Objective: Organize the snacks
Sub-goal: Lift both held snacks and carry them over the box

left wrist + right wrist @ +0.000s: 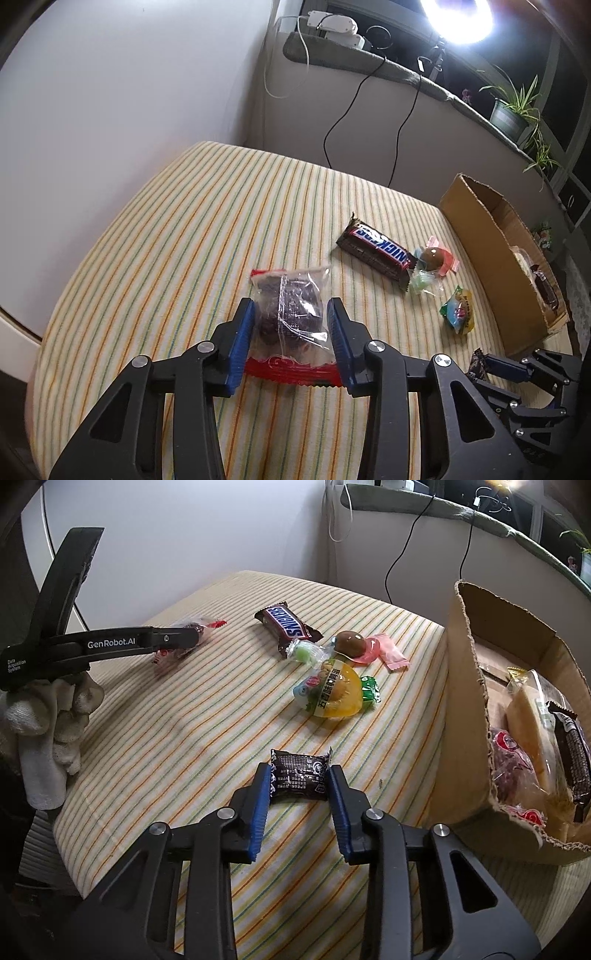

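Note:
My left gripper [291,328] is shut on a clear, red-edged packet of dark snacks [291,314] on the striped cloth; it also shows in the right wrist view [192,635]. My right gripper [298,786] is shut on a small dark brown packet [298,777], low over the cloth beside the cardboard box [465,709]. The box holds several snacks. A Snickers bar [376,247] [286,626], a brown egg [351,642], a pink candy [393,657], a green candy [304,651] and a yellow egg packet [336,694] lie loose.
The striped cloth [184,229] covers a rounded table against a white wall. Black cables [351,110] hang behind. A ledge with potted plants [517,110] and a bright ring lamp [461,18] stands at the back right.

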Available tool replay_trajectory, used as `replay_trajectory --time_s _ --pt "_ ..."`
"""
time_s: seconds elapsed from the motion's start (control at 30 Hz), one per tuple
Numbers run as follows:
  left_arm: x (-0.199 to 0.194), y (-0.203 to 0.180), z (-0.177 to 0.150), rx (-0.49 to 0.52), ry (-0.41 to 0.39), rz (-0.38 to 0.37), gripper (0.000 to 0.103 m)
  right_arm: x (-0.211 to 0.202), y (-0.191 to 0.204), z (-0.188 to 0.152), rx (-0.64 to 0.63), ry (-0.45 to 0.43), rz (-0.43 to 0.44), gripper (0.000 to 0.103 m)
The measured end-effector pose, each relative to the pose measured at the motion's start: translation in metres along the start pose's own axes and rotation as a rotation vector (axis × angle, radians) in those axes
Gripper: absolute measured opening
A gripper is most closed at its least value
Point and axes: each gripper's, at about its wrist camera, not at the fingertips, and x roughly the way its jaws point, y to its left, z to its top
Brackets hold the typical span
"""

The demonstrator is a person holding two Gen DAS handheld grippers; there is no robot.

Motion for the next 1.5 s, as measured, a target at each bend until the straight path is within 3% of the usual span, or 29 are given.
replay_trajectory --time_s 0.7,1.1,1.5 --pt "-0.026 -0.025 0.014 0.035 -0.066 -0.039 0.037 -0.051 -0.016 0.014 0.03 -0.117 0.027 0.032" --pt "-0.013 -0.095 0.042 0.13 -0.081 -0.141 0.037 -0.092 -0.085 0.035 0.101 -0.19 -0.04 0.032" --pt "0.016 -0.17 0.07 0.225 -0.074 -0.22 0.037 -0.089 -0.163 0.055 0.17 -0.167 -0.099 0.032"
